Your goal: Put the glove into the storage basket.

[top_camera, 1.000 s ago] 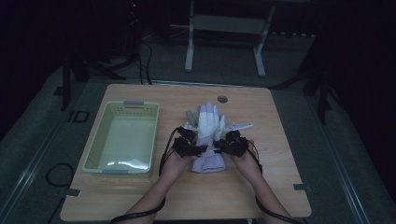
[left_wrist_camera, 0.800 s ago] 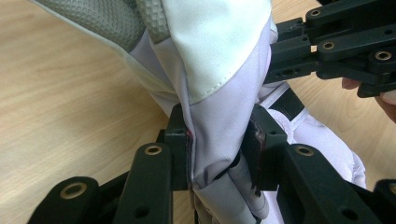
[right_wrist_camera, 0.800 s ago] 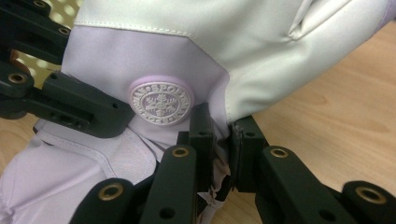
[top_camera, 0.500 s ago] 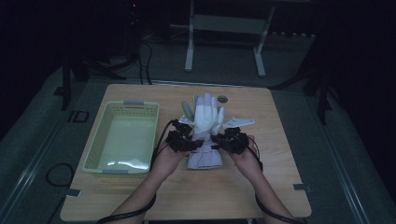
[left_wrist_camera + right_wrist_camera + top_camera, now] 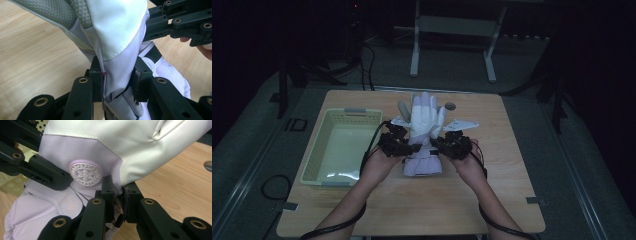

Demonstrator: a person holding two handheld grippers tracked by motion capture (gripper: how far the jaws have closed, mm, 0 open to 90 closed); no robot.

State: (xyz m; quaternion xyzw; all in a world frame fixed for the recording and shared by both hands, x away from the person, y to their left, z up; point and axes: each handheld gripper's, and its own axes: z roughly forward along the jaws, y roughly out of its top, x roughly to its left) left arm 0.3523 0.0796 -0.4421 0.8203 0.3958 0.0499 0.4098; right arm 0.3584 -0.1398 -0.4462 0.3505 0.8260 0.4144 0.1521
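We hold the white-and-lilac glove (image 5: 424, 131) up over the middle of the table (image 5: 512, 165), toward its far edge, the left gripper (image 5: 117, 82) clamped on one side of its wrist and the right gripper (image 5: 117, 195) clamped on the other side. The lifting looks done, and the glove's lower cuff rests on the wood. We judge that the move into the green basket (image 5: 314, 160) along the left edge is what remains.
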